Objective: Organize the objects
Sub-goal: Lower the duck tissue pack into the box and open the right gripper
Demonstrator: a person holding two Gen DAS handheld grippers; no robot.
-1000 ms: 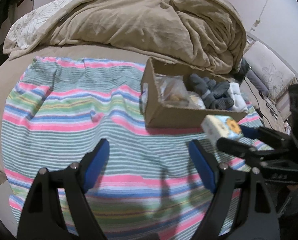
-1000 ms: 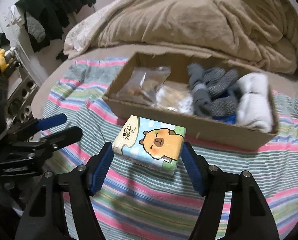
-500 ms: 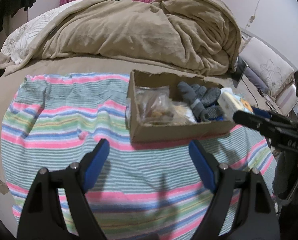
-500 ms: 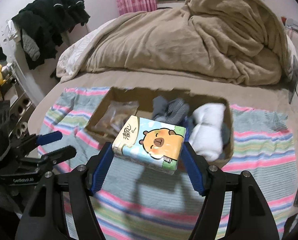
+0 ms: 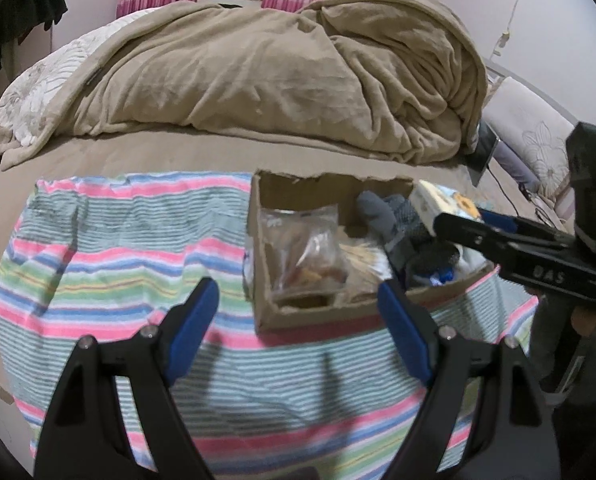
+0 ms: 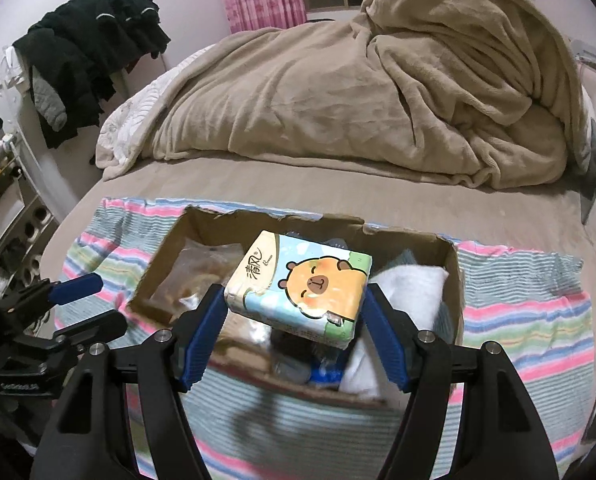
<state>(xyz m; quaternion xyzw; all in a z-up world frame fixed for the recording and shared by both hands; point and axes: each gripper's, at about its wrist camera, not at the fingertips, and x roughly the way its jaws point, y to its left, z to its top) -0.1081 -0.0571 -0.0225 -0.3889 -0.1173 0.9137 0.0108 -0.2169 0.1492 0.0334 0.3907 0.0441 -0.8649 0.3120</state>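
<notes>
My right gripper [image 6: 293,334] is shut on a tissue pack [image 6: 302,282] printed with a cartoon capybara and holds it above the middle of an open cardboard box [image 6: 456,276]. The box [image 5: 306,314] sits on a striped towel [image 5: 97,264] on the bed. It holds a clear snack bag [image 5: 302,248], grey socks [image 5: 386,216] and white socks [image 6: 410,292]. My left gripper [image 5: 298,324] is open and empty, low over the towel just in front of the box. The right gripper with the tissue pack [image 5: 438,202] also shows at the right of the left wrist view.
A crumpled tan blanket [image 5: 277,72] lies heaped behind the box. Dark clothes [image 6: 89,56] hang at the left, with a shelf unit [image 6: 13,220] below them. A pillow [image 5: 534,140] and a cable lie at the right bed edge.
My right gripper has carried the tissue pack from in front of the box, up and forward, to above its middle. My left gripper has drawn back a little and stayed open.
</notes>
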